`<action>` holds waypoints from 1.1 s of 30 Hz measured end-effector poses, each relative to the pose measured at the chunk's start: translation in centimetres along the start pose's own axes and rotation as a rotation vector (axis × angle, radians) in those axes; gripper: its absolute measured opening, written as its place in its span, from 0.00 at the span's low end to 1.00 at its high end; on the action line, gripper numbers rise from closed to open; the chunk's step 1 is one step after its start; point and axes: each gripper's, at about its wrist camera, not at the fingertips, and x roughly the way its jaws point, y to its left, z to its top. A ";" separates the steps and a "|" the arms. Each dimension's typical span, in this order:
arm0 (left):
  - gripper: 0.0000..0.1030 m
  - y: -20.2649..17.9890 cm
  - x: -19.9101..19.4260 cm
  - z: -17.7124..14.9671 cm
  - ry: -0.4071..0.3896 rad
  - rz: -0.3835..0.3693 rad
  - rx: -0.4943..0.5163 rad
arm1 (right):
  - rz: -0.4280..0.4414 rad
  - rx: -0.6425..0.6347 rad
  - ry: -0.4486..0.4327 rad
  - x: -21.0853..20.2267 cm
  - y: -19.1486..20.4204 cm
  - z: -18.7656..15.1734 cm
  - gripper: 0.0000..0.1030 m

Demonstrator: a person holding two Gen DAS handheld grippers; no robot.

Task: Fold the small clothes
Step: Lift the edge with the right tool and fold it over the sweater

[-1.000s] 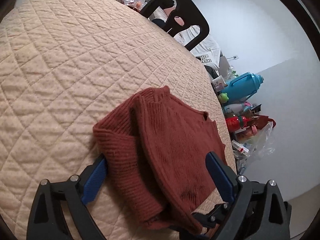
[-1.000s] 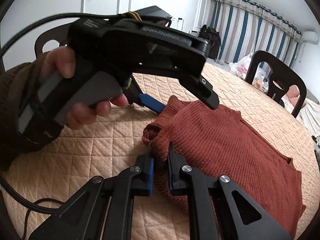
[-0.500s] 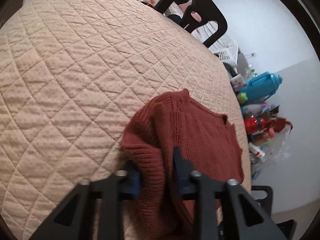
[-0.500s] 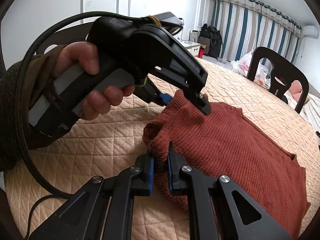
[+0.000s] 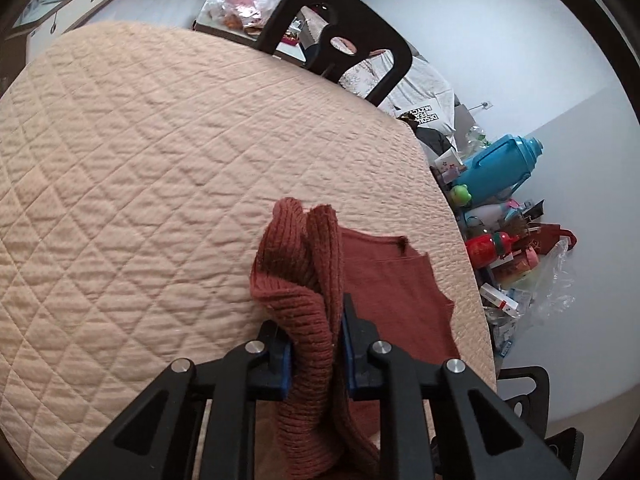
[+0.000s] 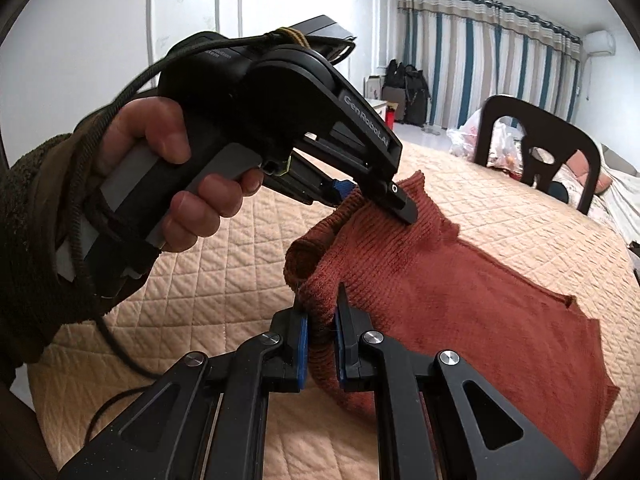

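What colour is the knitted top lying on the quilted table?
Rust red knitted top, clearest in the right wrist view.

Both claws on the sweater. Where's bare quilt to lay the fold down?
Bare quilted cover spreads left of and beyond the rust sweater, up to the black chair. Only a thin strip is free between sweater and the table's right edge. In the right wrist view, the left claw and its hand crowd the near-left side.
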 end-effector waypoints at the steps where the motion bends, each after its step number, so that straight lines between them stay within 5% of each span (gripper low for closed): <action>1: 0.20 -0.6 0.1 0.0 -0.002 -0.001 0.004 | -0.005 0.012 -0.012 -0.6 -0.4 -0.1 0.10; 33: 0.20 -14.9 5.1 -0.7 0.019 -0.017 0.157 | -0.061 0.236 -0.158 -9.5 -5.6 -4.1 0.10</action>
